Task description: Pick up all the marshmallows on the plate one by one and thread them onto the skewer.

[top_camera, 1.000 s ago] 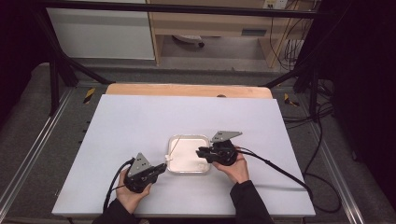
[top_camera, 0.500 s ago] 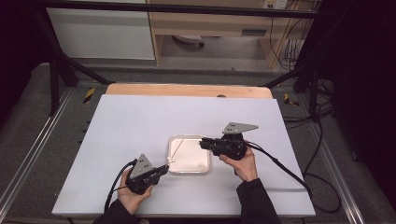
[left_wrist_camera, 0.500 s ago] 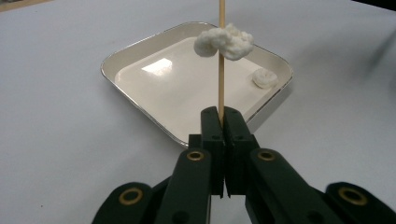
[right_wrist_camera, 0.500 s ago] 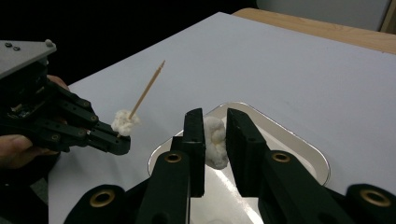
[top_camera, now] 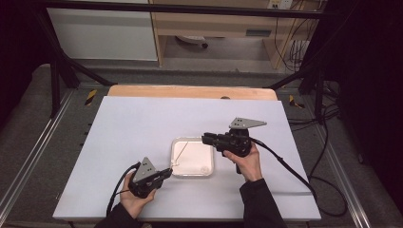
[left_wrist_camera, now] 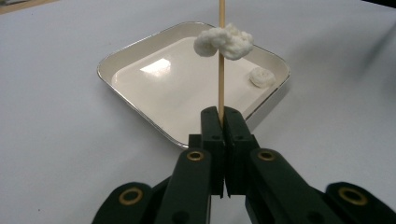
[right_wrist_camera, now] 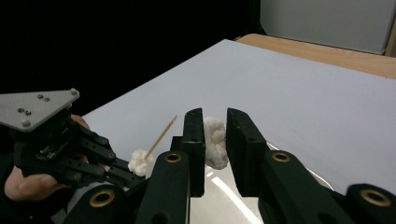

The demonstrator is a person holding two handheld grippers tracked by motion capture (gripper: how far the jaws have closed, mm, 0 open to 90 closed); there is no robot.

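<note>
My left gripper [left_wrist_camera: 223, 114] is shut on a thin wooden skewer [left_wrist_camera: 221, 70] that points out over a white square tray [left_wrist_camera: 154, 93]. A white fluffy lump [left_wrist_camera: 226, 42] is threaded on the skewer. A second white lump [left_wrist_camera: 261, 77] lies in the tray's far corner. In the high view the left gripper [top_camera: 168, 170] sits at the tray's [top_camera: 192, 138] front left corner. The right gripper [top_camera: 205, 138] hovers above the tray's back right edge. My right gripper [right_wrist_camera: 215, 121] is shut on another white lump [right_wrist_camera: 215, 142], held off the tray.
The tray sits near the front middle of a wide white table [top_camera: 142, 123] with a wooden strip [top_camera: 190, 91] along its far edge. Cables [top_camera: 285, 166] trail from both grippers toward the front and right. A dark frame and floor surround the table.
The right gripper has lifted off the tray with the white lump and drifted a little to the right. The left gripper and its skewer have stayed in place.
</note>
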